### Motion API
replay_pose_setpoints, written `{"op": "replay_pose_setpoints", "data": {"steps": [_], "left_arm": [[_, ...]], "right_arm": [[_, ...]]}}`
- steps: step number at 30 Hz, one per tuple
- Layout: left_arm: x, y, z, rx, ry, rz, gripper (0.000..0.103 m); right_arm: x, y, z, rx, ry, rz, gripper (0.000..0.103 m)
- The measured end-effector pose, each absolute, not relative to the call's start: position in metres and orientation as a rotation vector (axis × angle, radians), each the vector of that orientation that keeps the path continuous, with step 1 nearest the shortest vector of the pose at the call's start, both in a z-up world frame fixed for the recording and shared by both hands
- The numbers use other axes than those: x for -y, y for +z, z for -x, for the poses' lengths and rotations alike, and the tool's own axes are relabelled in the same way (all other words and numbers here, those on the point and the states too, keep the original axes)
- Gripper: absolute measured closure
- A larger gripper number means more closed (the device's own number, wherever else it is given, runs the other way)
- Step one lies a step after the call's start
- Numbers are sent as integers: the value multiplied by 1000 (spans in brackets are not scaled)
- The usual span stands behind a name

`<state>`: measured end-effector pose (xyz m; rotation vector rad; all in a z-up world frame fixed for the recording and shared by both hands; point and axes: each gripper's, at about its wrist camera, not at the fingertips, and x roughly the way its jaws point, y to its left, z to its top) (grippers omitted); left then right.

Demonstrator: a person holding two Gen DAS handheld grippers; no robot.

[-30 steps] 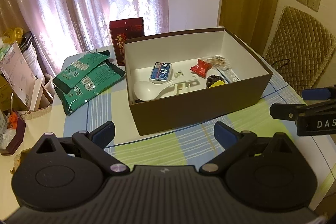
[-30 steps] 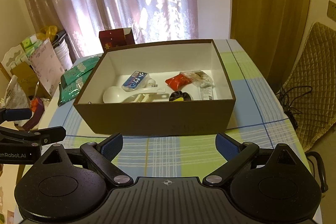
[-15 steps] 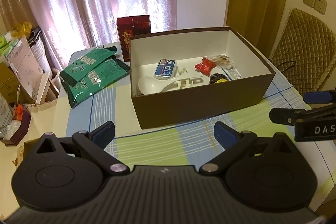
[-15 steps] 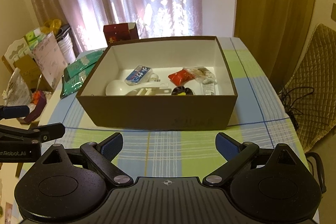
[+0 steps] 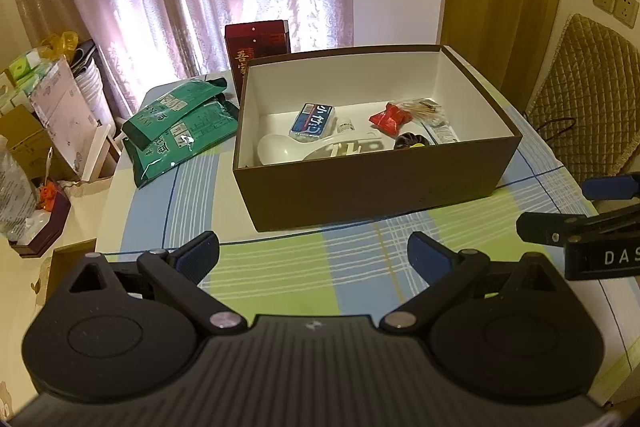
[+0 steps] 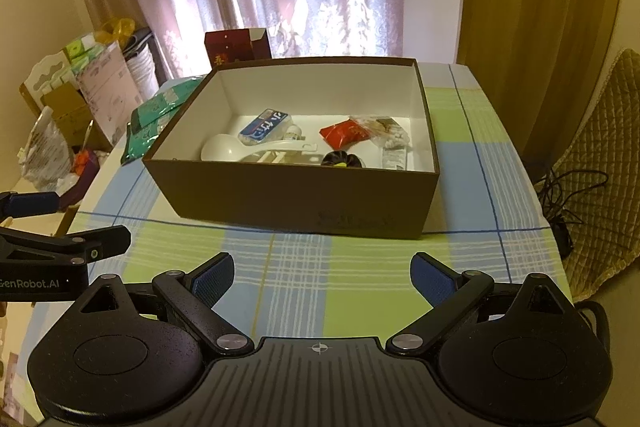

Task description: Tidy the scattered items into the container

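Left tool (image 5: 313,255): held above the near edge of the tabletop, jaws spread wide with nothing between the blue pads; it points toward the box.
Right tool (image 6: 322,278): also above the near edge, jaws apart and empty; in the left wrist view its tip shows at the right side of the frame.
Tabletop (image 6: 304,279): covered with a checked cloth in green, blue and white.
Box (image 6: 296,197): brown outside, white inside, open on top; it stands in the middle of the tabletop, well apart from both tools.
Box contents: a white spoon (image 5: 276,149) lies toward the left wall with its handle running right; a blue-and-white packet (image 5: 313,119) sits just behind it; a small white bottle (image 5: 345,126) is beside the packet; a red wrapper (image 5: 390,118) lies toward the right, touching a clear bag of cotton swabs (image 6: 390,135); a dark round item with a yellow spot (image 6: 340,159) rests against the near wall.
Green packets (image 5: 180,125): two of them, overlapping, on the left part of the tabletop near its far corner, outside the box and just beside its left wall.
Red carton (image 5: 256,47): upright at the far edge of the tabletop, behind the box's far left corner.
Chair (image 5: 588,107): quilted back, off the right edge of the tabletop.
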<state>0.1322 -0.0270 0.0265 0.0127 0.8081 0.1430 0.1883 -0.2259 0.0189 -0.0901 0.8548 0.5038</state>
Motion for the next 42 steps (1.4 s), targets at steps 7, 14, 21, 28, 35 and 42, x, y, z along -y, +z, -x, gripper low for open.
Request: {"op": "replay_pose_setpoints", "data": {"steps": [7, 14, 21, 28, 35, 42], "left_arm": [[37, 25, -122, -806, 167, -7, 4], [45, 25, -113, -802, 191, -2, 4], [48, 23, -103, -806, 216, 4, 4], [52, 22, -99, -814, 238, 4, 4], [57, 22, -100, -811, 245, 2, 4], [62, 27, -101, -782, 240, -12, 4]], "right_arm": [[237, 19, -185, -846, 529, 92, 3], [244, 12, -178, -851, 552, 111, 3], [247, 6, -171, -857, 565, 130, 3], [250, 1, -168, -855, 574, 143, 3], [252, -4, -167, -859, 576, 155, 3], [255, -7, -168, -858, 578, 159, 3]]}}
